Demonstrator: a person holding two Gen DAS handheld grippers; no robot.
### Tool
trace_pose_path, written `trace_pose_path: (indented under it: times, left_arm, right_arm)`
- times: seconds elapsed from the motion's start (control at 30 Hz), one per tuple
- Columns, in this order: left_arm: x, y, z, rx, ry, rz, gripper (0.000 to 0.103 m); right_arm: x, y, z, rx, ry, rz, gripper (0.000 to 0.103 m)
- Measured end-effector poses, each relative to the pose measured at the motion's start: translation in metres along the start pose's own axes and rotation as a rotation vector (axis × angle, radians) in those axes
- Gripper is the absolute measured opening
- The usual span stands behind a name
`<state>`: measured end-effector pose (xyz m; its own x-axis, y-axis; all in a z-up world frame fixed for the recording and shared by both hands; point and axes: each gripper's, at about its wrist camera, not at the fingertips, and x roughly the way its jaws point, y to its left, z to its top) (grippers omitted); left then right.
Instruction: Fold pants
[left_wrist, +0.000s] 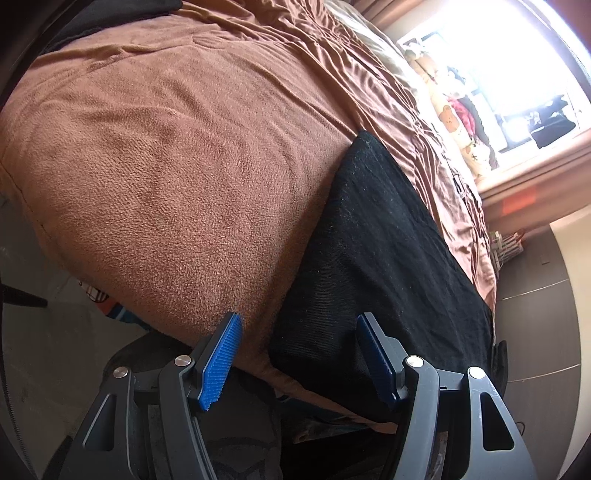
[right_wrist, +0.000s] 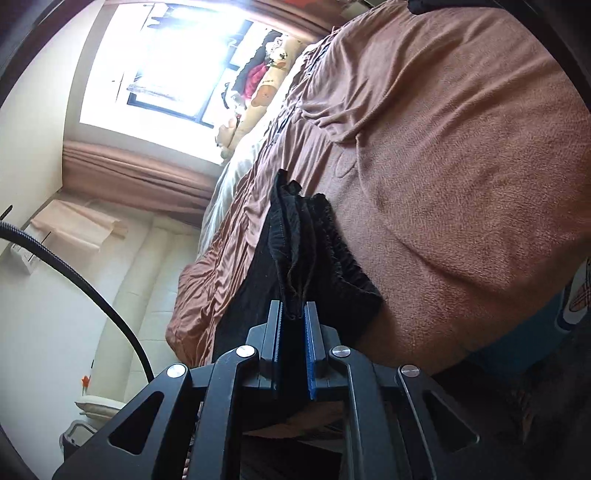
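1. I see no bin, basket or box holding anything; the black pants (left_wrist: 373, 266) simply lie on the brown blanket (left_wrist: 166, 155) that covers the bed.
2. My right gripper (right_wrist: 294, 314) has pinched a bunched fold of the pants (right_wrist: 306, 243) between its blue pads, jaws nearly together, the cloth rising in ridges just ahead of the fingertips.
3. My left gripper (left_wrist: 297, 354) hangs with its jaws wide and nothing between them, above the near corner of the pants where black cloth meets blanket.
4. The pants run along the bed's edge; beyond that edge the dark floor (left_wrist: 535, 314) drops away.
5. On the other side a broad stretch of blanket lies bare, with only soft wrinkles.
6. Far off, the window (right_wrist: 166, 55) glares, stuffed toys (right_wrist: 266, 88) beside it.
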<state>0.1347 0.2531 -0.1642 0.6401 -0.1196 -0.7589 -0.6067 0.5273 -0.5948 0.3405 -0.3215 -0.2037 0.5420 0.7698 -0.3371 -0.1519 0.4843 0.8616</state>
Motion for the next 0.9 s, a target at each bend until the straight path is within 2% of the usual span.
trace_pose_path:
  times: [0.23, 0.4, 0.53, 0.6, 0.7, 0.9]
  left_arm:
    - [-0.001, 0.015, -0.002, -0.069, -0.018, -0.095, 0.068]
    - [0.005, 0.013, 0.0, -0.075, -0.042, -0.183, 0.068]
    - [0.015, 0.01, 0.0, -0.098, -0.052, -0.21, 0.066]
    - [0.016, 0.008, -0.001, -0.084, -0.066, -0.208, 0.065]
    - [0.014, 0.005, -0.005, -0.036, -0.078, -0.182, 0.056]
    - [0.014, 0.002, -0.006, 0.041, -0.08, -0.176, 0.053]
  right_arm:
    - [-0.005, 0.003, -0.005, 0.002, 0.013, -0.025, 0.008]
    - [-0.006, 0.017, -0.005, -0.038, 0.007, -0.072, 0.008]
    - [-0.004, 0.027, -0.006, -0.056, 0.012, -0.107, 0.008]
    - [-0.004, 0.033, -0.006, -0.065, 0.015, -0.127, 0.008]
    - [-0.001, 0.046, -0.006, -0.088, 0.018, -0.192, 0.012]
    - [-0.009, 0.088, -0.014, -0.215, 0.007, -0.325, 0.015]
